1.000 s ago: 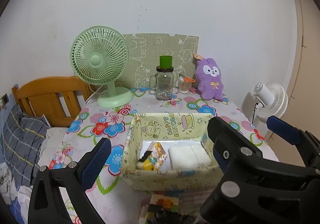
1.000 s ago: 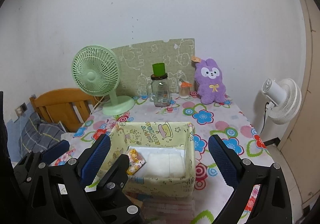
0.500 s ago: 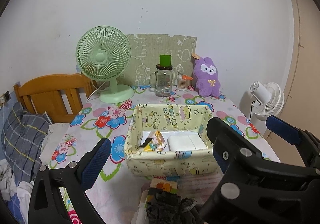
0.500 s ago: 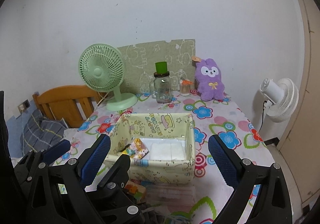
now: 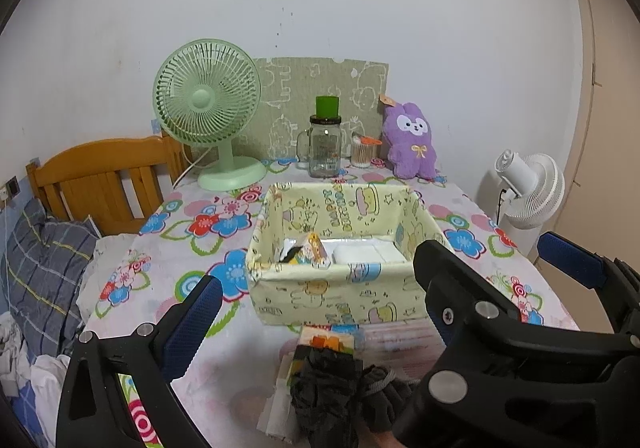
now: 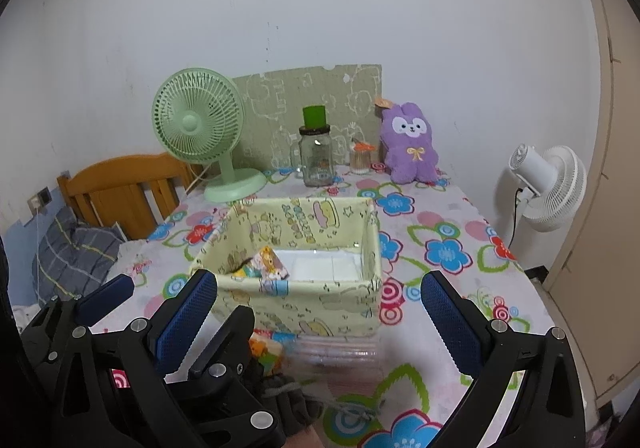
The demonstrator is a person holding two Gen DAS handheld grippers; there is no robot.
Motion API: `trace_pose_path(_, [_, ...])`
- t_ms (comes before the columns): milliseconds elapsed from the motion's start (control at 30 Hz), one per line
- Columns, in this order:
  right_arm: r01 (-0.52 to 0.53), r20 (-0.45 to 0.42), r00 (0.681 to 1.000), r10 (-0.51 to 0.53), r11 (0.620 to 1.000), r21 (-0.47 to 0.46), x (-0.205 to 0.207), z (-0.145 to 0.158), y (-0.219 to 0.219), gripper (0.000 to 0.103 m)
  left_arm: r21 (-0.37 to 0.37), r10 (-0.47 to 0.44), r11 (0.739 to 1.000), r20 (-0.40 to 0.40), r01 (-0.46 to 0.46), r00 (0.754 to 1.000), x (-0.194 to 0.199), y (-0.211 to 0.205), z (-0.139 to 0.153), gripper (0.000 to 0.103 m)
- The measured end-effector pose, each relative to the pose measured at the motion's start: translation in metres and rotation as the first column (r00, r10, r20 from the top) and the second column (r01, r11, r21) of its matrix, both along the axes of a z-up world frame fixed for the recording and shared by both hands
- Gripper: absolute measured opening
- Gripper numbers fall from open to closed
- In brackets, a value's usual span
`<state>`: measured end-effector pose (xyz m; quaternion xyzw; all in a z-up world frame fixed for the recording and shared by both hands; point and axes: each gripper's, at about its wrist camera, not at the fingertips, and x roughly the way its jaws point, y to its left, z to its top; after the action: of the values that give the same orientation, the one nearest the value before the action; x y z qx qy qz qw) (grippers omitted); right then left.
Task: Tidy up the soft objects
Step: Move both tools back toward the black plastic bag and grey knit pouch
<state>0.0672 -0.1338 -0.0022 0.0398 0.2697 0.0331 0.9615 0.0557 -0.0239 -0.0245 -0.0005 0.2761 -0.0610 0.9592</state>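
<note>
- Green desk fan [image 5: 208,115] at the table's back left.
- Glass jar [image 5: 324,149] with green lid, beside a cotton-swab cup [image 5: 362,153].
- White fan [image 5: 528,187] off the table's right edge.
- Wooden headboard [image 5: 104,175] at left.

The inner back wall of the yellow fabric basket [image 5: 340,207] carries the printed words "HAPPY BIRTHDAY", running tilted beside its cartoon figures. Other print nearby, on the jar behind the basket, is too small to read.
</note>
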Motion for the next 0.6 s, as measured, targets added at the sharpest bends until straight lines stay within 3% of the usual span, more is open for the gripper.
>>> trace_pose_path(600, [0.025, -0.010, 1.000, -0.025, 1.000, 0.018, -0.023, -0.035, 0.000, 0.103, -0.008, -0.015, 1.000, -0.029, 0.015, 0.999, -0.023, -0.001, -0.035, 0.101])
